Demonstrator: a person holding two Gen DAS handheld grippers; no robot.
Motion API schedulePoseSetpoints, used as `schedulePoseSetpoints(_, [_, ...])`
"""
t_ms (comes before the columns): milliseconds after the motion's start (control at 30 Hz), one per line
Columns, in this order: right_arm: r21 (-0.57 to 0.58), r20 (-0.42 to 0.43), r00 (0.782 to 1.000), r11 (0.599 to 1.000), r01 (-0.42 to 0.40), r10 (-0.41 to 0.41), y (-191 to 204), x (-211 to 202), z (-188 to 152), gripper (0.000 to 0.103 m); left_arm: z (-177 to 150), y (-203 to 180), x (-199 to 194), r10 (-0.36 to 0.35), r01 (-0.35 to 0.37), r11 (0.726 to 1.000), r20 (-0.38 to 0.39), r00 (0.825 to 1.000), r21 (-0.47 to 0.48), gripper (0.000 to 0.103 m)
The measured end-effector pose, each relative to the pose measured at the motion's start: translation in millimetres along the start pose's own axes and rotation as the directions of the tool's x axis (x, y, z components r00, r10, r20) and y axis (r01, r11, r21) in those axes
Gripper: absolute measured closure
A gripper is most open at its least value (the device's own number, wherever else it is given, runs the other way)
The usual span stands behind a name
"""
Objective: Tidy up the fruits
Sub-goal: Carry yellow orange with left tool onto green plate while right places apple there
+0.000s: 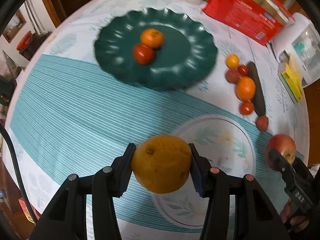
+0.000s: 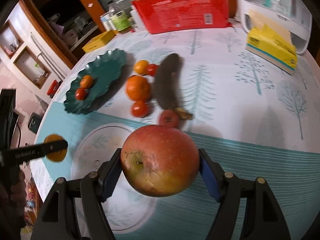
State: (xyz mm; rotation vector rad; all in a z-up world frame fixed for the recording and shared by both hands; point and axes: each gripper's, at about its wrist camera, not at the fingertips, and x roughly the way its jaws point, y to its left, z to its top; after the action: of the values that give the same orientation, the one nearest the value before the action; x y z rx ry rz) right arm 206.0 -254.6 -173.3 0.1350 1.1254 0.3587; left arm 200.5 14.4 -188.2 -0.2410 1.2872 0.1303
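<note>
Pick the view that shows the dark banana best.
The right wrist view: the dark banana lies whole, its stem end visible. The left wrist view shows it near the edge, smaller and partly hidden behind the round fruits.

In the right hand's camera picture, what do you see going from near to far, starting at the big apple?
Apple in the right gripper → small red fruit → dark banana → red box.

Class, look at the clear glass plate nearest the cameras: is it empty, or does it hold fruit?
Empty: the glass plate shows only its leaf pattern; no fruit rests on it.
</note>
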Motion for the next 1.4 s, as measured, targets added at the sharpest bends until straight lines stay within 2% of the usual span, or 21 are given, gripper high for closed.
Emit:
schedulePoseSetpoints(333, [-0.003, 0.01, 1.0, 1.0, -0.027, 0.027, 71, 13, 3, 0.03, 43, 56, -13, 0.03, -0.032, 0.999, 0.054, 0.998, 0.024, 0.053])
schedulePoseSetpoints(567, [0.012, 0.045, 0.998, 0.999, -0.042, 0.041, 124, 26, 14, 0.03, 72, 84, -19, 0.017, -0.023, 0.996, 0.078, 0.997, 0.082, 0.053])
schedulePoseSetpoints(833, [0.027, 0.096, 0.995, 0.999, -0.025, 0.022, 166, 41, 37, 0.03, 107, 103, -16, -0.009, -0.006, 0.989, 0.099, 0.995, 0.15, 0.053])
schedulePoseSetpoints(1167, [0.059, 0.149, 0.988, 0.998, 0.031, -0.039, 181, 62, 70, 0.03, 147, 108, 3, -0.063, 0.041, 0.98, 0.106, 0.992, 0.196, 0.053])
schedulePoseSetpoints(1400, [0.097, 0.124, 0.99, 0.994, 0.049, -0.061, 178, 81, 82, 0.03, 161, 106, 25, -0.109, 0.092, 0.975, 0.078, 0.991, 0.201, 0.053])
